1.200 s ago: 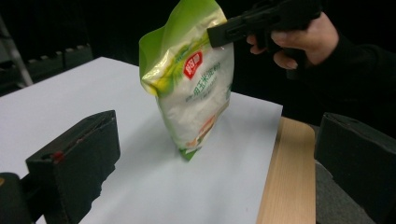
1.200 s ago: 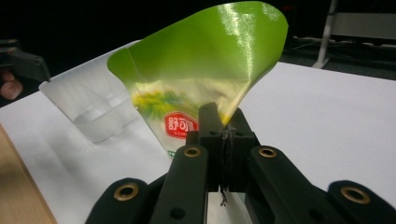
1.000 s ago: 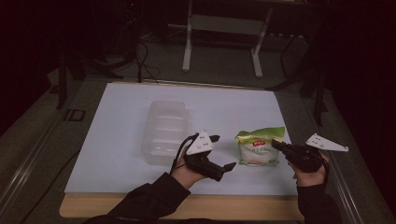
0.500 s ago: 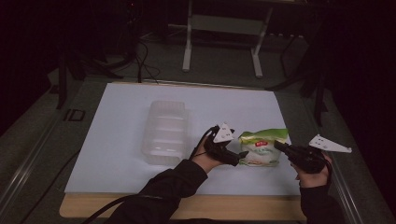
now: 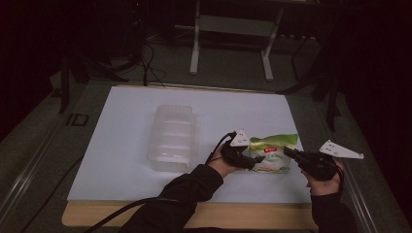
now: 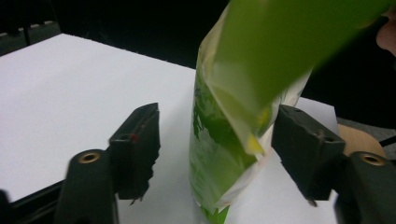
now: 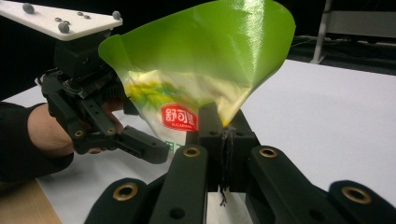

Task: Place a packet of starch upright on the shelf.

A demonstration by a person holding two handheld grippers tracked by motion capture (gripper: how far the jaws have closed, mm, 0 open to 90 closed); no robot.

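The green snack bag [image 5: 271,154] sits near the front right of the white table [image 5: 121,145], between the two grippers. It looks light and soft — thin crinkly plastic that bends and can slip. The flat sealed edges are the best places to hold; squeezing the puffy middle could crush what is inside.

The right gripper [image 7: 223,135] has its fingers closed tight on one edge of the bag. The left gripper [image 6: 219,154] has its fingers wide apart, one on each side of the bag's other end, not yet pinching.

A red label [image 7: 179,117] on the front has white writing — too small to read.
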